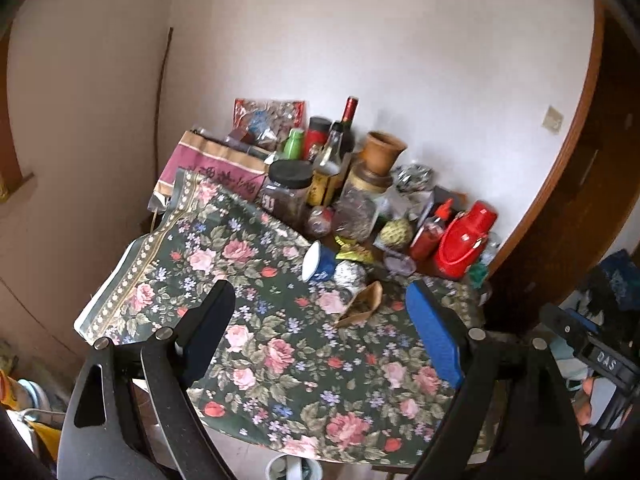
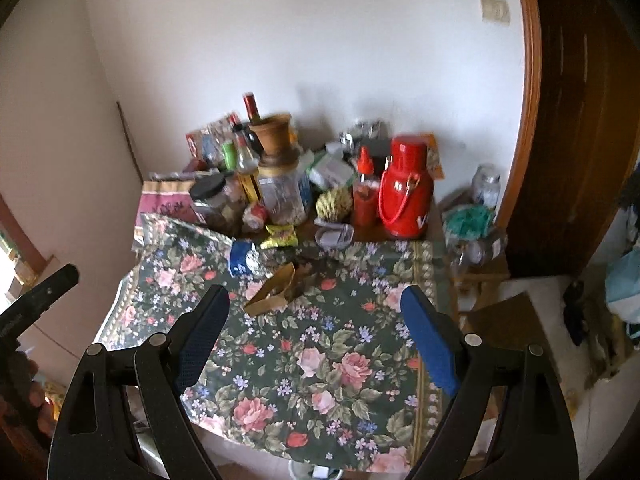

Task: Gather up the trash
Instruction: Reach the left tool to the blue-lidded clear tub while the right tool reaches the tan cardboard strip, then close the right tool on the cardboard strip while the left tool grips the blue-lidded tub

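Overhead, both grippers gape above a floral tablecloth (image 2: 320, 360) beside white walls (image 2: 320, 40).

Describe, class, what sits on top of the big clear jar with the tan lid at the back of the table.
A brown clay pot stands upright on the clear jar. Its mouth is open, but its inside is hidden from both views. Both grippers, left and right, are open.

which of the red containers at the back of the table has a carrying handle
The big red jug at the right; a red loop handle hangs down its front. The slimmer red sauce bottle beside it has only a pointed nozzle cap.
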Tool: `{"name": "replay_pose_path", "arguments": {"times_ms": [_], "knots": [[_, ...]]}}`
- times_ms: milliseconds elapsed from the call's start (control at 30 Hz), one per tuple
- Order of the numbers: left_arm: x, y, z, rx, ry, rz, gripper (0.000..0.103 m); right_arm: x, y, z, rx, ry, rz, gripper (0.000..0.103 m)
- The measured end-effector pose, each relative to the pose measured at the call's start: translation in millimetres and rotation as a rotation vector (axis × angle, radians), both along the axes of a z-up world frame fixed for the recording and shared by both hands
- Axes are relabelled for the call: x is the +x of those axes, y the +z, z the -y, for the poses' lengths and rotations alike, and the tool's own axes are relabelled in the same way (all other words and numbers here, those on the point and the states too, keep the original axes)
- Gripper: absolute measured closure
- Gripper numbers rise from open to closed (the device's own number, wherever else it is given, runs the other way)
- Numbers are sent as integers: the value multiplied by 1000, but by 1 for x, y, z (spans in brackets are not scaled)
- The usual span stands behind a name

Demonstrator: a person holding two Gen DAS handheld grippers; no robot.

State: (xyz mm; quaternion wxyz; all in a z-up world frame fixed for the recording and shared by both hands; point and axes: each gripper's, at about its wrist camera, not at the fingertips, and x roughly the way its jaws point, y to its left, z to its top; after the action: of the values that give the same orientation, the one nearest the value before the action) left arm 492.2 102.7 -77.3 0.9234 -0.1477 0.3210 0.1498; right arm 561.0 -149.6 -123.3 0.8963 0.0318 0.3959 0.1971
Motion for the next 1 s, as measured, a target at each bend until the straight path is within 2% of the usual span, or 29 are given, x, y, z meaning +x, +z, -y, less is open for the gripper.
{"name": "replay_pose_path", "arguments": {"times_ms": [133, 467, 600, 700, 800, 933, 1000], "knots": [[18, -13, -16, 24, 9, -43, 16, 27, -19, -17, -9, -10, -66, 17], [89, -41, -94, -48, -88, -101, 16, 69, -53, -84, 9, -83, -189, 17], [116, -58, -125, -88, -108, -122, 16, 92, -92, -118, 20, -64, -289, 17], [136, -80, -139, -110, -139, -169, 16, 107, -127, -137, 3, -84, -368, 17], [153, -102, -146, -111, -170, -219, 16, 120, -159, -151, 42, -98, -452, 17], [172, -132, -151, -177, -208, -286, 16, 133, -185, -162, 49, -149, -512, 18], [181, -144, -149, -205, -234, -326, 16, 139, -196, -162, 60, -179, -536, 21]]}}
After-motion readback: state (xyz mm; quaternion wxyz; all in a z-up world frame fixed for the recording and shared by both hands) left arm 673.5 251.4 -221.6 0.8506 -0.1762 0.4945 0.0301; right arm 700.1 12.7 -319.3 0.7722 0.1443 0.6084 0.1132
